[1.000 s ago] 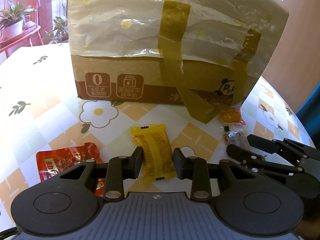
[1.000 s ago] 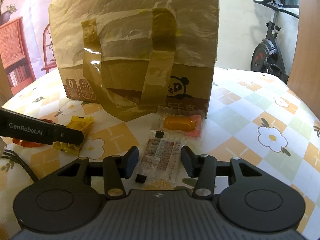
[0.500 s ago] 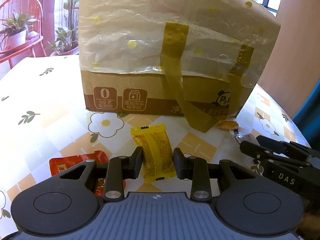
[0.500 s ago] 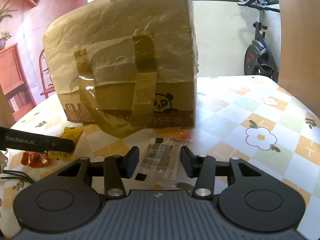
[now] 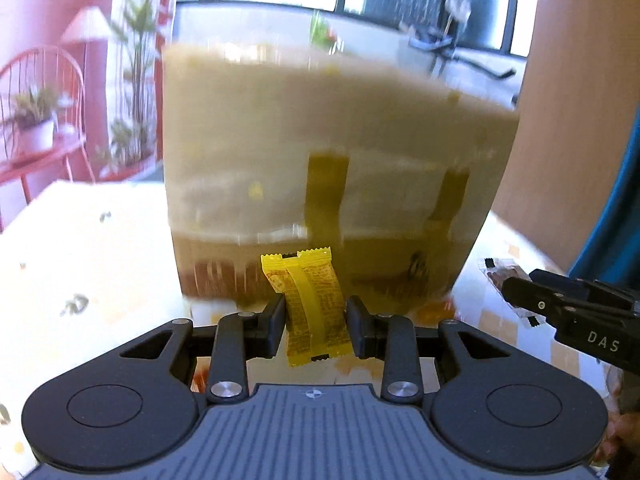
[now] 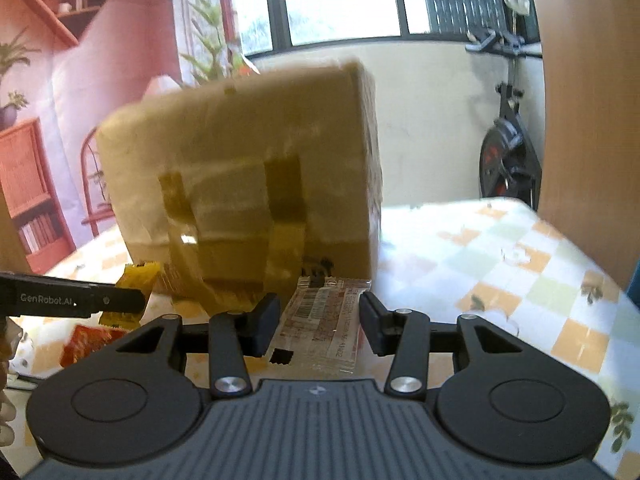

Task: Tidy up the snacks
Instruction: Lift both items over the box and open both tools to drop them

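Note:
My left gripper (image 5: 316, 320) is shut on a yellow snack packet (image 5: 308, 304) and holds it up off the table, in front of the big brown paper bag (image 5: 320, 168). My right gripper (image 6: 319, 322) is shut on a clear snack packet with a barcode label (image 6: 326, 320), also lifted, facing the same bag (image 6: 248, 184). The right gripper and its packet show at the right of the left wrist view (image 5: 560, 304). The left gripper with the yellow packet shows at the left of the right wrist view (image 6: 80, 300).
A red snack packet (image 6: 86, 342) lies on the flowered tablecloth (image 6: 500, 264) at the left. An orange snack (image 5: 434, 308) lies by the bag's base. An exercise bike (image 6: 508, 152) stands behind the table.
Both grippers have risen from the table with their packets held; the bag now looks lower and farther, and the view is motion-blurred.

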`<action>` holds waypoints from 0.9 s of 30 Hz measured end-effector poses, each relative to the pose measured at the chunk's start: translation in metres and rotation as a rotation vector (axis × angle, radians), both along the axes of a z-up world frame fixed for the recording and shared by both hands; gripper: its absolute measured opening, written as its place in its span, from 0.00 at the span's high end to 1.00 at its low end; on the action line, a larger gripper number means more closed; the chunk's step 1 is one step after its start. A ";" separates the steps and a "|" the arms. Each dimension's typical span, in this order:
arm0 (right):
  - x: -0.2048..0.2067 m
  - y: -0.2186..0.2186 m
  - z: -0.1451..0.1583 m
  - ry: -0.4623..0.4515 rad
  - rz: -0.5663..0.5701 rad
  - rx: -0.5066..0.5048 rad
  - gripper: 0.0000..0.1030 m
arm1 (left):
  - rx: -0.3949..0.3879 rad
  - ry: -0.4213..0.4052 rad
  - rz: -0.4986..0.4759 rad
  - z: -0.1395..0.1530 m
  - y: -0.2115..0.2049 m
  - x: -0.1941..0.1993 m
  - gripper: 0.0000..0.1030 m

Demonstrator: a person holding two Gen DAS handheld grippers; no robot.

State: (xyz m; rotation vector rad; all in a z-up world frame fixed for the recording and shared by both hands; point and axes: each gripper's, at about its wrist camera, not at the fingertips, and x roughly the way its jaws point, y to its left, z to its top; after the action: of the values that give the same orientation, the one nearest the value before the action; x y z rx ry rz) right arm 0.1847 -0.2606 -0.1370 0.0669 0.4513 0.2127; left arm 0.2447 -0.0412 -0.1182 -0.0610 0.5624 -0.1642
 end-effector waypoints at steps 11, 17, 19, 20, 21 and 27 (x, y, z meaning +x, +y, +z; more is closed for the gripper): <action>0.002 -0.006 0.065 -0.155 0.021 0.040 0.96 | -0.023 -0.217 -0.025 0.065 0.005 -0.014 0.66; 0.021 0.006 0.040 -0.016 0.058 -0.026 0.93 | -0.036 -0.171 -0.005 0.056 0.006 -0.013 0.66; 0.024 0.010 0.019 0.067 0.093 -0.021 0.87 | -0.036 -0.159 0.003 0.052 0.008 -0.012 0.66; 0.028 0.014 0.008 0.120 0.119 -0.023 0.83 | -0.040 -0.154 0.005 0.050 0.011 -0.011 0.66; 0.032 0.019 -0.003 0.167 0.139 -0.039 0.76 | -0.043 -0.151 0.004 0.050 0.013 -0.012 0.66; 0.050 0.039 -0.044 0.259 0.164 -0.121 0.52 | -0.036 -0.148 0.014 0.050 0.019 -0.014 0.66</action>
State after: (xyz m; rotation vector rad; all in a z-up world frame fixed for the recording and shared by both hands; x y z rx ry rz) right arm 0.2349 -0.2212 -0.1815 -0.0624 0.7274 0.3390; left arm 0.2305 -0.0225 -0.0680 -0.0872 0.4114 -0.1640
